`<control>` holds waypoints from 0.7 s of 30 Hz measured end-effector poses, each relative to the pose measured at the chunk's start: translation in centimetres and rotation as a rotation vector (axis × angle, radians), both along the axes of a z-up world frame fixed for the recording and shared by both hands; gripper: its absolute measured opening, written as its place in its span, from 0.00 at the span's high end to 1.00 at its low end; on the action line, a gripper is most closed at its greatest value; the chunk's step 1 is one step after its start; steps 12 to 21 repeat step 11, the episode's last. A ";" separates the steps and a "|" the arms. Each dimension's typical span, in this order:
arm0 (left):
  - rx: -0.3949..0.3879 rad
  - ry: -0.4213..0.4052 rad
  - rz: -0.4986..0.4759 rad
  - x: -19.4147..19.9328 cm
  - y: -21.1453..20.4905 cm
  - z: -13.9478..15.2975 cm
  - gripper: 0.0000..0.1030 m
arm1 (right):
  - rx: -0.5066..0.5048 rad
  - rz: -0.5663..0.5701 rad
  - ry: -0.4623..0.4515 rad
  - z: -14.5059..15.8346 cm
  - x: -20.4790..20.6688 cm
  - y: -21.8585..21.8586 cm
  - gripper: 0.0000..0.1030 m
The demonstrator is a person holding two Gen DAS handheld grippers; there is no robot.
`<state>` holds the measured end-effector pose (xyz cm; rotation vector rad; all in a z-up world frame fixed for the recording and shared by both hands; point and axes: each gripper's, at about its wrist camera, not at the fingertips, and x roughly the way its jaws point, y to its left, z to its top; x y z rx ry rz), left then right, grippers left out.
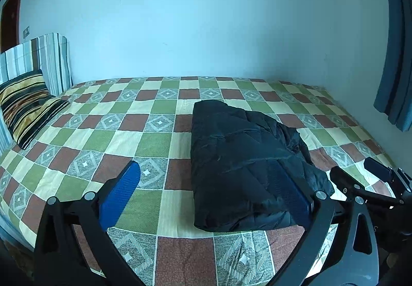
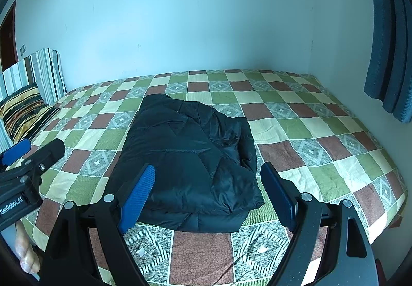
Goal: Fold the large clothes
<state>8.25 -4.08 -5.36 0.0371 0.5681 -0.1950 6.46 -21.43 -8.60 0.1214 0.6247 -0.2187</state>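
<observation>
Folded black jacket (image 2: 190,157) near front edge of checked bed (image 2: 322,131).
Puffy, creased, seemingly quilted; left gripper (image 1: 208,190) and right gripper (image 2: 208,190) spread wide, gripping nothing.

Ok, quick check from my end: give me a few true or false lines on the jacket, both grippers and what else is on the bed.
1. The black jacket lies folded into a compact bundle on the checkered bedspread. True.
2. The right gripper is clamped on the jacket. False: its jaws are open and hold nothing.
3. The left gripper is open and holds nothing. True.
4. A striped pillow sits on top of the jacket. False: it lies at the bed's far left end, apart from the jacket.
5. A blue curtain hangs at the right. True.
</observation>
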 end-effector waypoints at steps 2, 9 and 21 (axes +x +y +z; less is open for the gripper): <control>0.012 -0.013 0.006 0.5 0.2 -0.3 0.02 | 0.001 -0.001 0.006 -0.2 0.2 -0.3 0.20; 0.046 0.086 0.162 6.5 4.8 -3.7 0.02 | 0.008 -0.107 0.018 -1.6 1.5 -5.3 0.20; 0.057 0.130 0.231 8.8 7.2 -5.3 0.02 | 0.015 -0.185 0.017 -2.6 2.1 -8.7 0.18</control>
